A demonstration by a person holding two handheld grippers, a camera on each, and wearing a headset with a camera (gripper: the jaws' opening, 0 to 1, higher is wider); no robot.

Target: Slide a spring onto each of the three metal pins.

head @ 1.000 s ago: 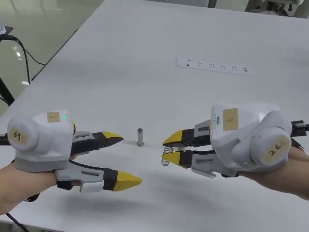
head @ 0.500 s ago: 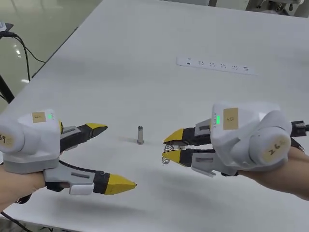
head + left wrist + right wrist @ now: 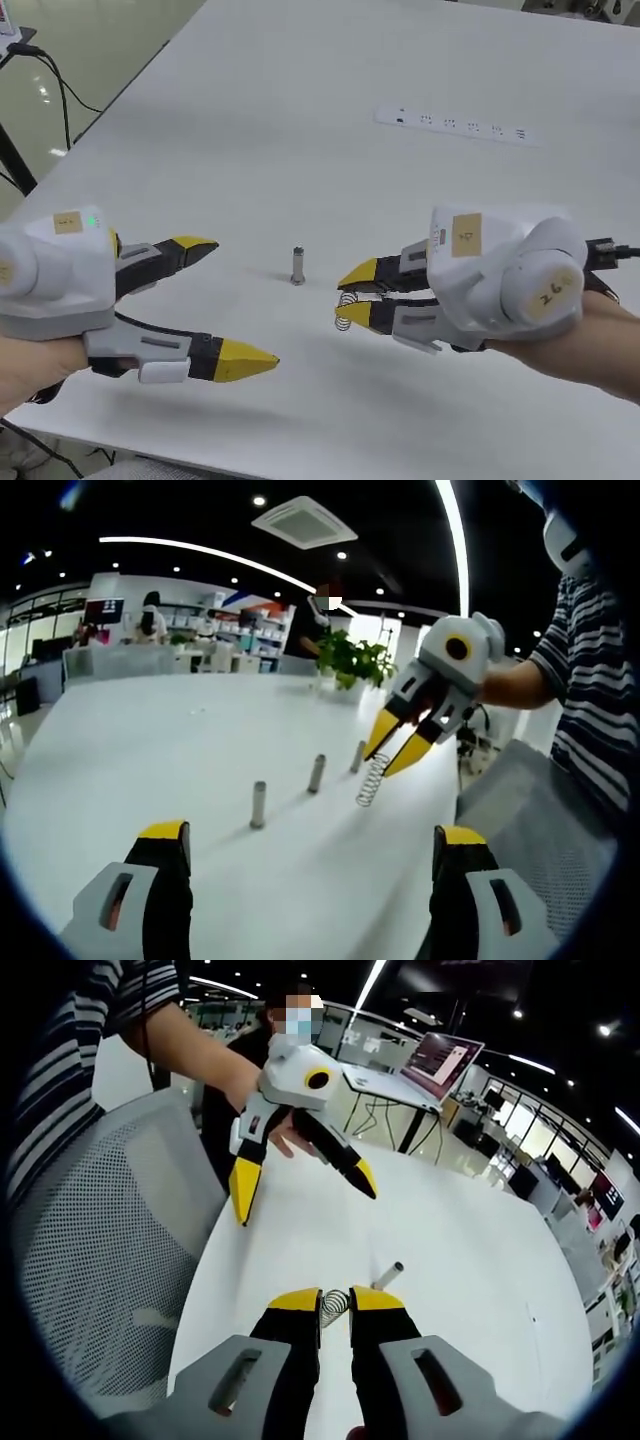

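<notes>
R gripper (image 3: 345, 295) pinches small coiled steel spring (image 3: 344, 309) by one end, prob. leaving the bore free for short grey metal pin (image 3: 298, 266) at its 10 o'clock. L gripper (image 3: 235, 300) spread wide, idle.

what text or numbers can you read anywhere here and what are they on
"26": round yellow sticker on the white right hand-held gripper.
Square yellow label on that gripper: a handwritten mark, too blurred to read.
Small yellow label on the left hand-held gripper: unreadable.
White power strip: markings too small.
</notes>
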